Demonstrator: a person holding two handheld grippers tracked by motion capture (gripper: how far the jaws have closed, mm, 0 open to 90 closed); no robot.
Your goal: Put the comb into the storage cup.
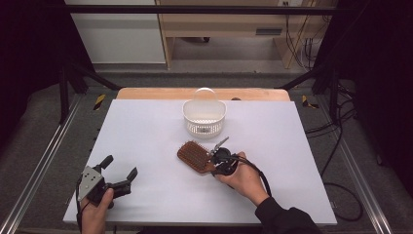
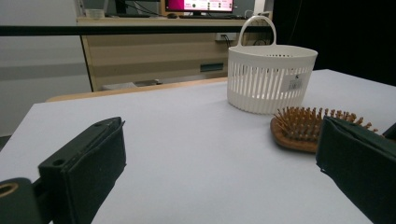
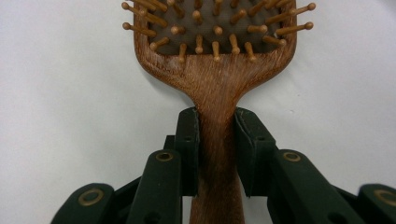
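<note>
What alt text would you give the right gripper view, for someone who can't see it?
The right gripper has its two black jaws closed on the handle of a wooden hairbrush, seen from directly above. The brush lies bristles up on a white table, its head running off the top edge.

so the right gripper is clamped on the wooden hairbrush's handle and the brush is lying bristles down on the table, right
Not quite. The right gripper is clamped on the handle of the wooden hairbrush, but the bristles point up, not down. The right gripper view shows the pins standing up from the pad toward the camera, and the left gripper view shows them rising above the brush's wooden back on the table.
</note>
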